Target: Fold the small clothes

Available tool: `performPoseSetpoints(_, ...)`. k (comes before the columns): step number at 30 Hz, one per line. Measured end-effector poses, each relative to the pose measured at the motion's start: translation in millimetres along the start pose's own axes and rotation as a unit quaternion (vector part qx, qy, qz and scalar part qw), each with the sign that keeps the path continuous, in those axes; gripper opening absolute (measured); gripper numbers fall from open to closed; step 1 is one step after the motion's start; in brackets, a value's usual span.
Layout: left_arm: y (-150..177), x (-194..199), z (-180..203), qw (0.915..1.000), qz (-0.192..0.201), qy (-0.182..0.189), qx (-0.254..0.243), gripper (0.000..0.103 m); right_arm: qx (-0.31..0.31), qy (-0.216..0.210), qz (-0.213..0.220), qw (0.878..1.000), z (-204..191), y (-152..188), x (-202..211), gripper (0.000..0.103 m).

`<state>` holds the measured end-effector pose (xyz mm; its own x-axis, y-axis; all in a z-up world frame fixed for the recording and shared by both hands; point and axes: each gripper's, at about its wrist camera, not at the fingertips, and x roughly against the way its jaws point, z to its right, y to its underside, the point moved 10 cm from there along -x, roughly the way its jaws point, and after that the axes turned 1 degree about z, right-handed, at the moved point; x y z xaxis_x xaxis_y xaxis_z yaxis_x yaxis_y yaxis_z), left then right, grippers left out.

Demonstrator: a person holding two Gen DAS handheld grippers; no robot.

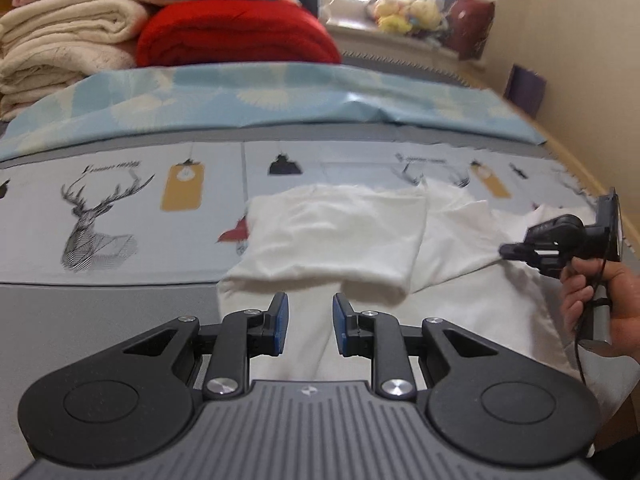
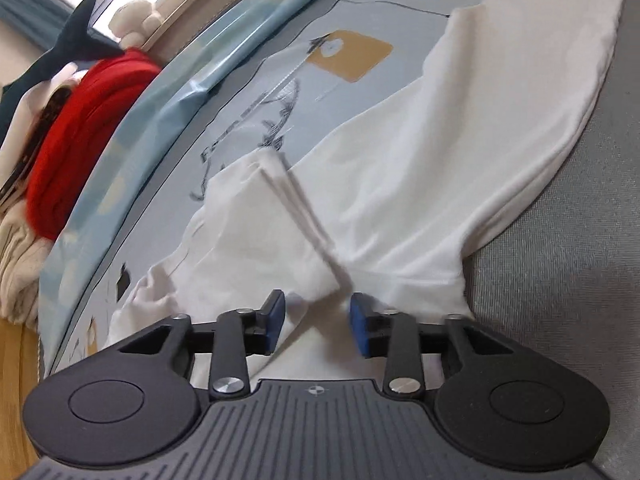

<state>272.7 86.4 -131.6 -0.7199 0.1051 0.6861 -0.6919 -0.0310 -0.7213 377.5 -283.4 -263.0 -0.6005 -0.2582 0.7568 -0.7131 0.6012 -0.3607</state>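
Note:
A white garment [image 1: 340,236] lies on the bed, its left part folded over into a flat panel. My left gripper [image 1: 310,320] is open and empty, just in front of the folded edge. The right gripper shows in the left wrist view [image 1: 505,251] at the garment's right side, its tips at the cloth. In the right wrist view the garment [image 2: 420,168] spreads ahead, and a raised ridge of cloth runs down between the open fingers of my right gripper [image 2: 318,312]. The fingers stand apart and do not pinch the cloth.
The bed has a printed sheet with a deer [image 1: 96,224] and tags. A blue patterned cover [image 1: 260,96] lies behind it. Folded cream blankets [image 1: 60,48] and a red blanket [image 1: 236,36] are stacked at the back. A wall [image 1: 572,60] runs along the right.

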Motion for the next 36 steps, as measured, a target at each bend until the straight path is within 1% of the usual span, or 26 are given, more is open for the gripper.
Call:
performPoseSetpoints(2,-1.3,-5.3,10.1,0.9998,0.004,0.016,-0.010,0.026,0.008,-0.024,0.016,1.000,-11.2,-5.8,5.2,0.003)
performPoseSetpoints(3,-3.8,-6.9,18.4,0.9994,0.013,0.031,-0.013,0.026,0.023,-0.040,0.025,0.999,-19.9,-8.0,13.5,0.003)
performPoseSetpoints(5,-6.9,-10.3,35.5,0.9977,0.027,0.060,-0.019,0.026,0.065,-0.078,0.035,0.994,-51.9,-8.7,35.7,0.003)
performPoseSetpoints(8,-9.1,-19.1,63.9,0.9938,0.040,0.098,-0.033,0.028,0.114,-0.144,0.036,0.982,-105.5,-0.6,79.1,0.003)
performPoseSetpoints(10,-13.5,-25.2,83.9,0.9907,0.050,0.121,-0.037,0.031,0.151,-0.172,0.032,0.973,-133.8,13.5,108.3,0.003)
performPoseSetpoints(13,-18.1,-31.7,109.0,0.9856,0.064,0.150,-0.045,0.031,0.205,-0.171,0.019,0.964,-157.7,46.0,129.5,0.003)
performPoseSetpoints(15,-18.3,-36.5,122.3,0.9823,0.065,0.169,-0.049,0.032,0.210,-0.176,0.008,0.962,-161.6,64.4,131.8,0.003)
performPoseSetpoints(16,-17.2,-40.2,127.5,0.9815,0.062,0.173,-0.053,0.032,0.208,-0.179,0.003,0.962,-160.8,73.6,131.2,0.003)
performPoseSetpoints(17,-16.0,-43.9,130.4,0.9819,0.060,0.170,-0.058,0.032,0.204,-0.176,-0.004,0.963,-159.9,79.8,126.1,0.003)
performPoseSetpoints(19,-14.7,-47.7,133.8,0.9810,0.062,0.173,-0.062,0.032,0.204,-0.173,-0.019,0.963,-161.1,89.4,121.5,0.003)
performPoseSetpoints(21,-17.7,-48.7,135.5,0.9790,0.069,0.183,-0.057,0.031,0.216,-0.182,-0.019,0.959,-167.4,92.9,129.5,0.003)
performPoseSetpoints(22,-19.1,-48.5,134.3,0.9787,0.071,0.184,-0.056,0.028,0.216,-0.188,-0.020,0.958,-169.6,94.0,130.5,0.003)
performPoseSetpoints(23,-21.3,-48.4,132.5,0.9786,0.070,0.185,-0.056,0.014,0.214,-0.193,-0.024,0.957,-170.5,96.2,133.0,0.003)
performPoseSetpoints(24,-21.1,-50.9,132.5,0.9790,0.068,0.182,-0.060,0.009,0.211,-0.197,-0.027,0.957,-171.9,96.0,132.5,0.003)
performPoseSetpoints(26,-22.2,-52.4,128.3,0.9800,0.068,0.176,-0.064,0.007,0.207,-0.205,-0.034,0.956,-173.1,97.1,130.9,0.003)
performPoseSetpoints(28,-24.9,-54.7,120.3,0.9820,0.067,0.163,-0.068,0.006,0.212,-0.204,-0.042,0.955,-173.7,98.8,127.9,0.003)
performPoseSetpoints(29,-26.8,-57.3,111.6,0.9841,0.063,0.152,-0.067,0.006,0.216,-0.202,-0.045,0.954,-175.2,99.5,126.4,0.007)
performPoseSetpoints(30,-28.4,-60.5,98.7,0.9867,0.059,0.138,-0.063,0.006,0.218,-0.198,-0.046,0.954,-175.5,98.6,124.0,0.009)
performPoseSetpoints(31,-30.8,-66.0,80.7,0.9901,0.053,0.116,-0.058,0.005,0.217,-0.188,-0.042,0.957,-175.4,95.7,121.1,0.017)
performPoseSetpoints(32,-32.3,-70.9,59.4,0.9935,0.045,0.092,-0.049,0.005,0.215,-0.177,-0.037,0.960,-172.3,91.4,119.7,0.030)
performPoseSetpoints(33,-33.2,-77.5,27.5,0.9972,0.032,0.060,-0.030,0.005,0.211,-0.166,-0.030,0.963,-169.4,86.7,117.3,0.034)
performPoseSetpoints(34,-32.6,-81.9,-2.2,0.9992,0.020,0.034,-0.008,0.005,0.206,-0.154,-0.024,0.966,-165.0,82.1,113.0,0.037)
performPoseSetpoints(35,-31.1,-85.6,-38.9,0.9998,0.007,0.000,0.018,0.005,0.200,-0.136,-0.022,0.970,-158.3,77.0,107.1,0.037)
performPoseSetpoints(36,-28.2,-87.2,-82.6,0.9980,-0.006,-0.043,0.047,0.005,0.196,-0.109,-0.027,0.974,-149.5,73.5,99.5,0.037)
